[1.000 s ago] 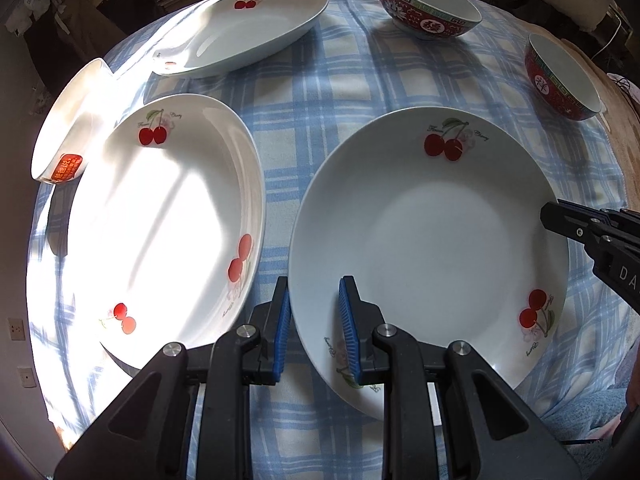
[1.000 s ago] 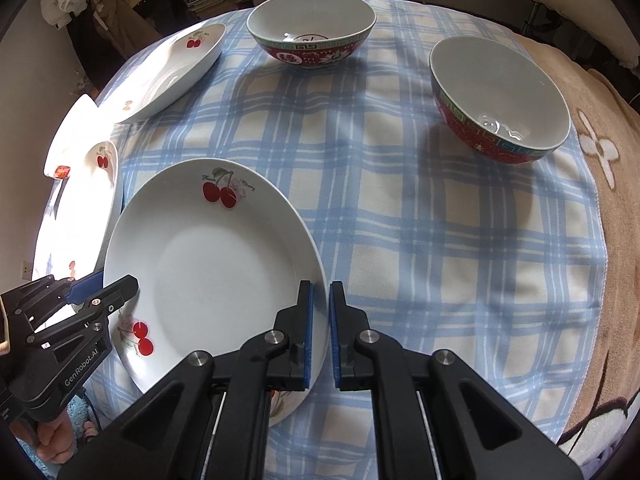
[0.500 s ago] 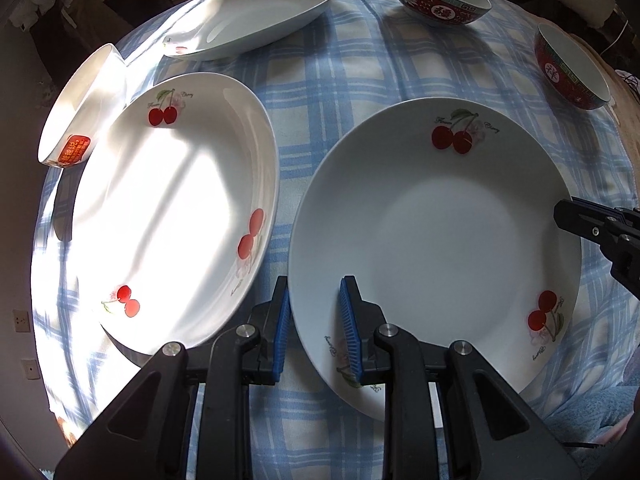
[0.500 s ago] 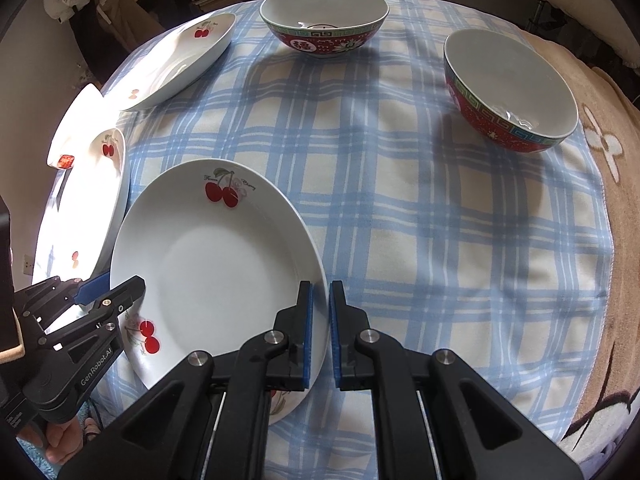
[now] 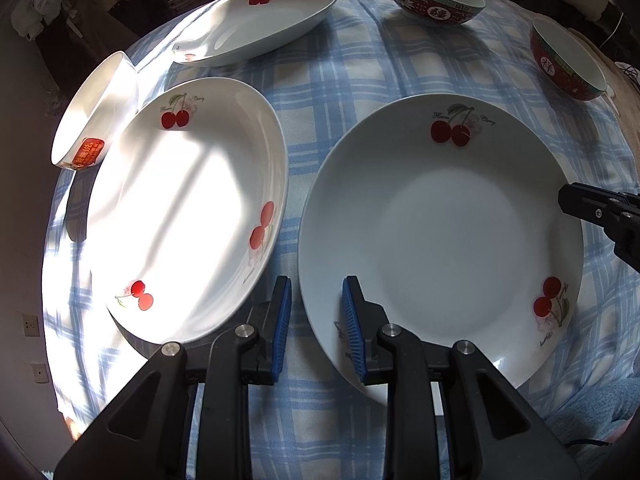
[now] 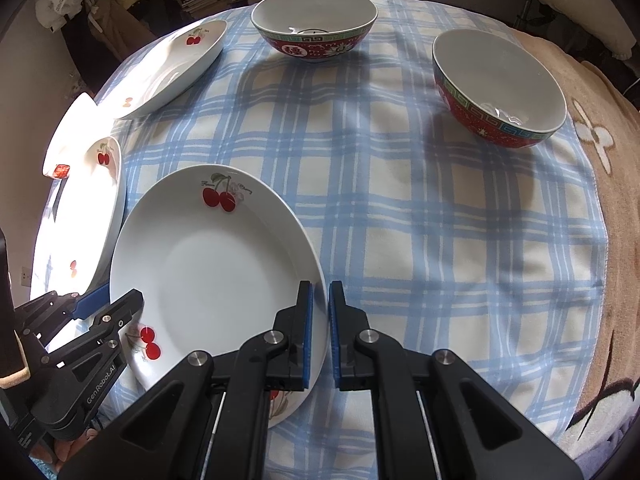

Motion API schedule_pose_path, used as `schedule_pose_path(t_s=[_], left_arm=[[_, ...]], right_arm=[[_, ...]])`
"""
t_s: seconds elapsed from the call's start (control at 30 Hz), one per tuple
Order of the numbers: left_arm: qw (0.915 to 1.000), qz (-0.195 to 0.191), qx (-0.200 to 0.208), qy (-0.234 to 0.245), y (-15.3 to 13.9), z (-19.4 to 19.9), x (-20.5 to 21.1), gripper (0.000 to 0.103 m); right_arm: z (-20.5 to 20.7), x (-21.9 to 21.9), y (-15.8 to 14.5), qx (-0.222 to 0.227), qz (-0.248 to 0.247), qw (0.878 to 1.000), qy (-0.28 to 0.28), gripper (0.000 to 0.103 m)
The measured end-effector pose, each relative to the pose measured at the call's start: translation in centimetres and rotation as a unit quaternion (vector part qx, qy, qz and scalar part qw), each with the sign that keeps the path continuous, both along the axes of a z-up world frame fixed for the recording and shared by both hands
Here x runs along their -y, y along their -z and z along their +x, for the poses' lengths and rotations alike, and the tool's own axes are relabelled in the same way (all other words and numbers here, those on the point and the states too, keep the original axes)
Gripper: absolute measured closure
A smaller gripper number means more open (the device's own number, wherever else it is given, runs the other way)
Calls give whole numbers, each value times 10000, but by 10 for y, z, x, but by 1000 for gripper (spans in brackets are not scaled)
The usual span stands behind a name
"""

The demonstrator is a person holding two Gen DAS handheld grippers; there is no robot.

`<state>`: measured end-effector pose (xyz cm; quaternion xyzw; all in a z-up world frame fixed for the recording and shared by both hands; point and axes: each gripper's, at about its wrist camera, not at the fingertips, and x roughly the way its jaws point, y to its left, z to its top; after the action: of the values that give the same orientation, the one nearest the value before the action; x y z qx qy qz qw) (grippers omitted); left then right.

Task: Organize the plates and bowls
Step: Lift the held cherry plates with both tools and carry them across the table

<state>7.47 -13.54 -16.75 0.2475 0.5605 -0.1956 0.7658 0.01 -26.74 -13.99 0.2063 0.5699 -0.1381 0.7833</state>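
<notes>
Near plate: the cherry plate [image 5: 440,232] lies flat on the checked cloth [image 6: 420,208], at the centre right of the left wrist view and the lower left of the right wrist view; it is round, so it has no clear long axis, and its top cherry pair faces the far edge of the table.
Left tongs: the left gripper [image 5: 316,328] is parted, its blue pads straddling the plate's near-left rim, one pad outside over the cloth and one over the plate; whether they touch the rim I cannot tell.
Right tongs: the right gripper [image 6: 320,332] is nearly closed around the plate's right rim, a narrow gap between the pads, apparently clamping it.
Second plate: a sunlit plate [image 5: 188,208] sits just beside the first, at the left.
Far plate: a third plate [image 5: 260,20] at the upper left.
White bowl: a tilted bowl [image 5: 94,108] with a red sticker, left edge.
Red bowls: one bowl [image 6: 314,24] at top centre, another [image 6: 500,84] at the upper right.
Only in right view: the red bowls' insides and a brown blanket [image 6: 612,208].
</notes>
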Motion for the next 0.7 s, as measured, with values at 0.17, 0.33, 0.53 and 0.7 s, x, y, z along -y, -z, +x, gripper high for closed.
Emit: schedule_pose_path(t_s=[0.17, 0.33, 0.53, 0.7], left_arm=[[9997, -185, 102, -75, -21, -4, -12, 75], [9989, -309, 199, -291, -47, -2, -27, 69], [9969, -196, 507, -562, -74, 14, -57, 51], [9949, -111, 678, -732, -90, 26, -80, 26]], right_arm=[[-3, -3, -15, 252, -90, 9996, -21, 94], [-3, -13, -38, 662, -285, 9973, -123, 94], [5, -25, -57, 1071, -440, 9930, -219, 59], [15, -42, -75, 1489, -582, 9861, -446, 26]])
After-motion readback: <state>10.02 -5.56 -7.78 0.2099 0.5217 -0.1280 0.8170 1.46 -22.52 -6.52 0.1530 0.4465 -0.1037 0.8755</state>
